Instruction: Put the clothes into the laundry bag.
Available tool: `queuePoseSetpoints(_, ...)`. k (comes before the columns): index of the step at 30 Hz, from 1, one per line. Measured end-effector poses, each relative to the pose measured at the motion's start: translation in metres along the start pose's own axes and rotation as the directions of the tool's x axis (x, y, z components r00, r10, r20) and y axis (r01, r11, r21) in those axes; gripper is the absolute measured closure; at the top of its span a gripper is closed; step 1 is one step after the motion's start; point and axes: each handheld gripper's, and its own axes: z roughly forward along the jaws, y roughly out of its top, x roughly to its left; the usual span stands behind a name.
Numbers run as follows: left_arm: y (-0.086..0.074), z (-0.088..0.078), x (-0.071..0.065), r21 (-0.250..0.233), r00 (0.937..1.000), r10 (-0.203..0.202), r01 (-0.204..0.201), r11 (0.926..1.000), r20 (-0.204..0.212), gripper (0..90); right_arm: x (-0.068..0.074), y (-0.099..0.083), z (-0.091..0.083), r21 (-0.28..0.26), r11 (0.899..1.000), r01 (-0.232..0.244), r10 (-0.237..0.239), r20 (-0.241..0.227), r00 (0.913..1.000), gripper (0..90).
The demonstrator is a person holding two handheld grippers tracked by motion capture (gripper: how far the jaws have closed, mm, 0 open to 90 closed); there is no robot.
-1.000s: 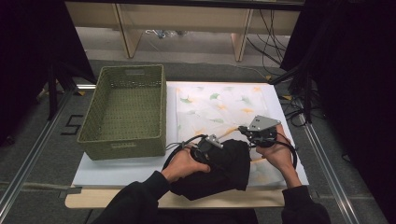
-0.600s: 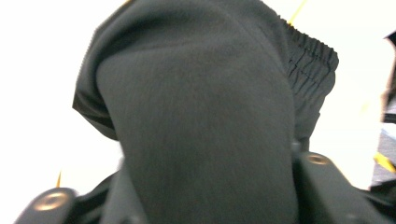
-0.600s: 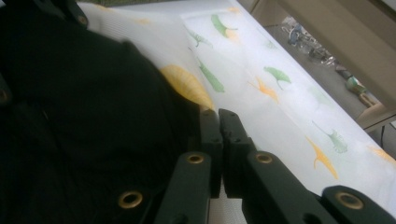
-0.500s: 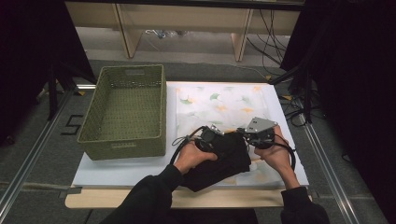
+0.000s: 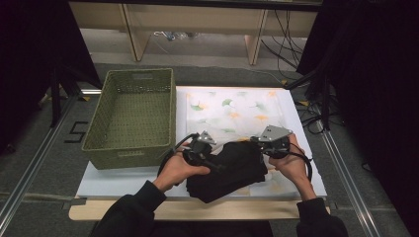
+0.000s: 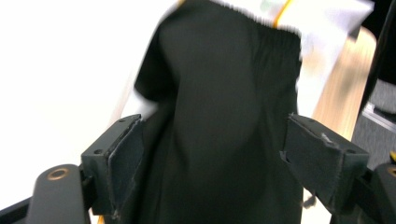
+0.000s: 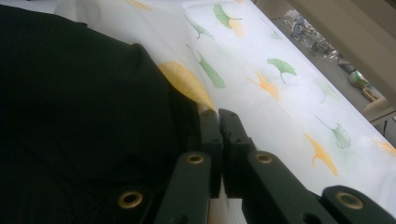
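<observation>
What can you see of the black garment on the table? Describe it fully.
The black garment is dark, soft cloth, folded into a rough, thick bundle with a gathered edge. It lies on the leaf-printed sheet, near the table's front edge. The right gripper has its jaws shut at the cloth's right edge. The left gripper, jaws just opened wide, straddles the cloth without pressing it.

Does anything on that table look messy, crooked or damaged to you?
Nothing looks spilled or broken. The black garment lies askew across the front of the leaf-print cloth, roughly folded. The left gripper has its jaws spread over it, having just been opening; the right gripper is shut at its edge. The green basket sits square.
</observation>
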Motion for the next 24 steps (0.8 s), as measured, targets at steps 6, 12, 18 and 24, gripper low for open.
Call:
queuePoseSetpoints(6, -0.010, 0.026, 0.000, 0.032, 0.9990, 0.019, -0.021, 0.9993, 0.040, 22.6, 0.003, 0.002, 0.000, 0.006, 1.000, 0.004, -0.004, -0.001, 1.0000, 90.0)
queuePoseSetpoints(12, 0.005, 0.039, -0.010, 0.016, 0.9984, 0.056, -0.056, 0.9983, 0.007, 69.2, 0.003, 0.003, 0.000, -0.003, 1.000, 0.004, -0.004, -0.003, 1.0000, 90.0)
queuePoseSetpoints(18, 0.022, 0.044, -0.016, -0.049, 0.9984, -0.053, 0.054, 0.9974, 0.019, 70.7, 0.001, 0.004, -0.001, -0.012, 1.000, 0.010, -0.010, -0.001, 1.0000, 90.0)
queuePoseSetpoints(24, 0.043, 0.062, -0.011, -0.059, 0.9963, -0.086, 0.086, 0.9946, 0.000, 70.7, 0.000, 0.004, -0.003, -0.021, 1.000, -0.001, 0.001, 0.002, 1.0000, 90.0)
